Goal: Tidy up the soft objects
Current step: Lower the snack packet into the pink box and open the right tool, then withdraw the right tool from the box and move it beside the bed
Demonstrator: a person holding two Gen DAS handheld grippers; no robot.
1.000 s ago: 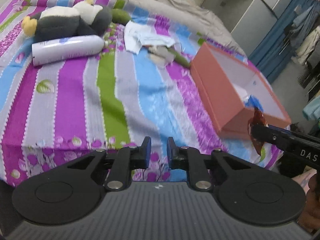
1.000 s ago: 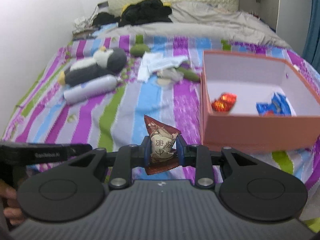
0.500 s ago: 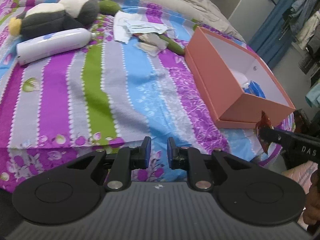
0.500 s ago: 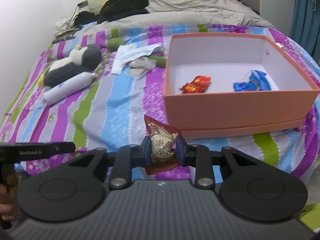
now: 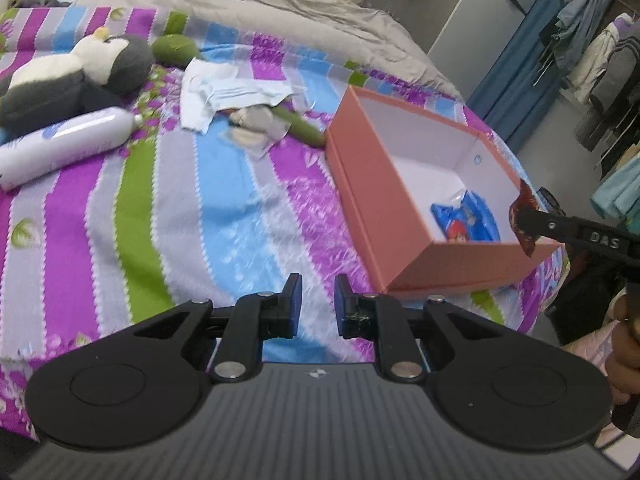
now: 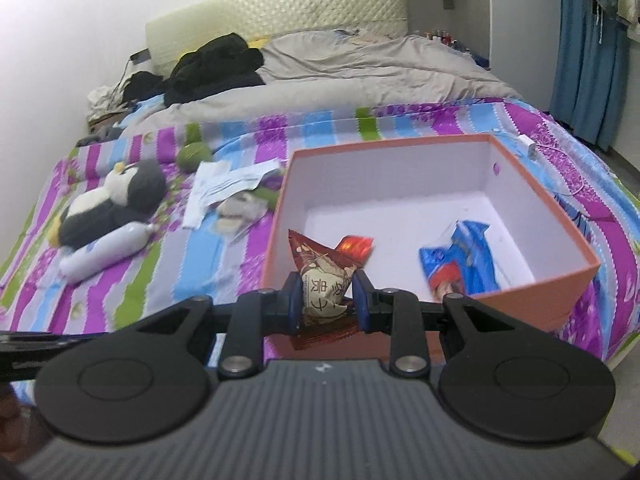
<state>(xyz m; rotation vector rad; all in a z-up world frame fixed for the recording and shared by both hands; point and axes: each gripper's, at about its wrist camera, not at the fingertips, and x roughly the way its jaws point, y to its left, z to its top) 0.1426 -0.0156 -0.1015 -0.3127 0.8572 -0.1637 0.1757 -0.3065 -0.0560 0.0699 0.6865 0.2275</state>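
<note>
My right gripper (image 6: 326, 300) is shut on a red-brown snack packet (image 6: 324, 280) with printed characters, held at the near rim of the salmon box (image 6: 274, 256). Inside the box lie a red packet (image 6: 356, 246) and a blue packet (image 6: 460, 264). In the left wrist view that same packet (image 5: 525, 208) hangs at the box's (image 5: 368, 196) near right corner, close to the blue packet (image 5: 466, 220). My left gripper (image 5: 317, 304) hovers over the striped bedspread just left of the box, its jaws a narrow gap apart with nothing between them.
A penguin plush (image 5: 60, 84), a white bottle (image 5: 64, 144), a green plush (image 5: 174, 49) and white cloths (image 5: 228, 92) lie on the bedspread to the left. A grey duvet (image 6: 360, 68) and black clothing (image 6: 216, 68) cover the far end. Clothes (image 5: 600, 60) hang at the right.
Both grippers have moved forward toward the box. The right one carried its packet from in front of the box up to its near rim. Neither jaw gap changed.
</note>
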